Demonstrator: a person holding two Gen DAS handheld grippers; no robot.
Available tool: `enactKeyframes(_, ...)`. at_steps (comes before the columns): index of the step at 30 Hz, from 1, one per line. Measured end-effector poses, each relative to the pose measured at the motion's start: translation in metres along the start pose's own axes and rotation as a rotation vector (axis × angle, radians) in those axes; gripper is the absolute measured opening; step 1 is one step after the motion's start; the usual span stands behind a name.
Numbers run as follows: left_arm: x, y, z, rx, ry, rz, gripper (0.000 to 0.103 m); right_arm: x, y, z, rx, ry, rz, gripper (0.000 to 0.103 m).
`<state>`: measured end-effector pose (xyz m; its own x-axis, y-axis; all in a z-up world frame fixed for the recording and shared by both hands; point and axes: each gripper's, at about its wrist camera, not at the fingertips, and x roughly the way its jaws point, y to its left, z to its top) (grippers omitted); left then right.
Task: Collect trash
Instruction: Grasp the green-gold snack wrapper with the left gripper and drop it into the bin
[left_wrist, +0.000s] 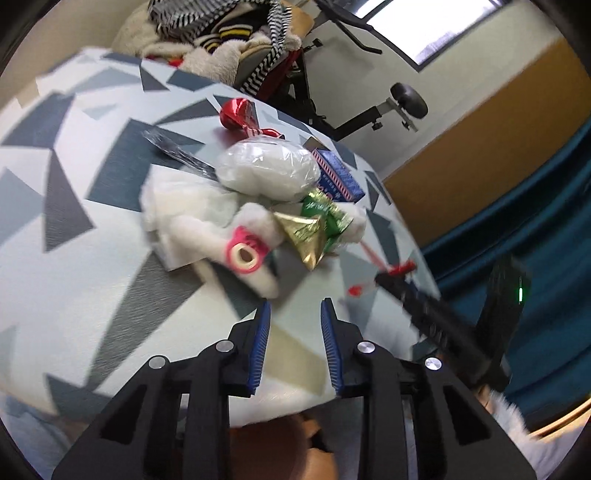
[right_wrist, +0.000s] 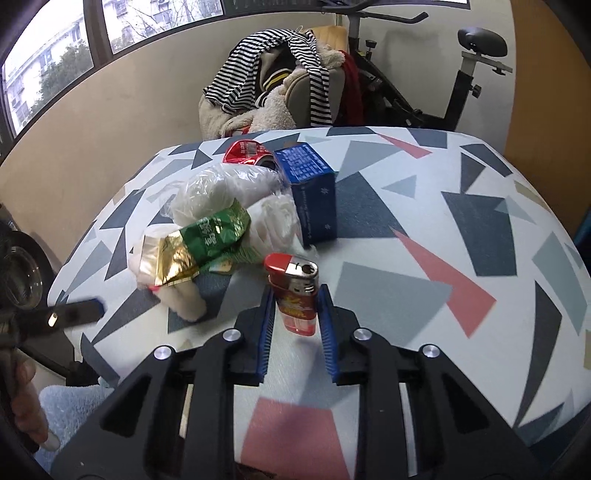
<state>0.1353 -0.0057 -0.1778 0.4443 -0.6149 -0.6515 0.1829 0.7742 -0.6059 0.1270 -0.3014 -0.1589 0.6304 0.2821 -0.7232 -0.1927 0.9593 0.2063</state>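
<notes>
The left wrist view is blurred, so the small trash is hard to read. The right hand-held gripper (right_wrist: 295, 295) is clenched on a red lighter (right_wrist: 295, 295) above the desk (right_wrist: 424, 229). The left hand-held gripper (left_wrist: 295, 308) is released, holding nothing, near the gold-green wrapper (left_wrist: 314, 229) and the blue box (right_wrist: 310, 192).

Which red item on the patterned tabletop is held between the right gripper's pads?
The red lighter with a metal top, clamped by the right gripper; the crushed red can lies far behind, untouched.
</notes>
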Motion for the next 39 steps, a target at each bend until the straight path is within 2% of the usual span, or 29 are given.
enactKeyframes(4,0.016,-0.001,0.013,-0.073,-0.006,-0.055,0.028,-0.008,-0.003,-0.007,-0.005,0.003,-0.008,0.026)
enactKeyframes(9,0.035,-0.005,0.025,-0.082,-0.007,-0.018,0.028,-0.020,-0.007,-0.013,-0.011,-0.012,-0.011,0.026)
enactKeyframes(11,0.043,-0.004,0.027,-0.080,0.005,-0.003,0.013,-0.023,-0.008,-0.014,-0.009,-0.018,-0.010,0.026)
enactKeyframes(14,0.048,-0.006,0.026,-0.038,0.003,0.030,0.007,-0.028,-0.010,-0.015,0.003,-0.028,-0.007,0.026)
enactKeyframes(18,0.034,-0.025,0.026,0.089,-0.030,0.042,0.005,-0.034,-0.014,-0.016,0.013,-0.037,-0.008,0.026)
enactKeyframes(23,-0.003,-0.050,0.030,0.184,-0.111,0.004,0.004,-0.044,-0.017,-0.017,0.025,-0.047,-0.016,0.026)
enactKeyframes(29,-0.039,-0.064,0.024,0.223,-0.140,-0.013,0.004,-0.065,-0.016,-0.019,0.026,-0.072,-0.019,0.026)
enactKeyframes(39,-0.085,-0.053,-0.015,0.246,-0.146,0.033,0.004,-0.095,-0.002,-0.031,-0.002,-0.093,-0.021,0.026)
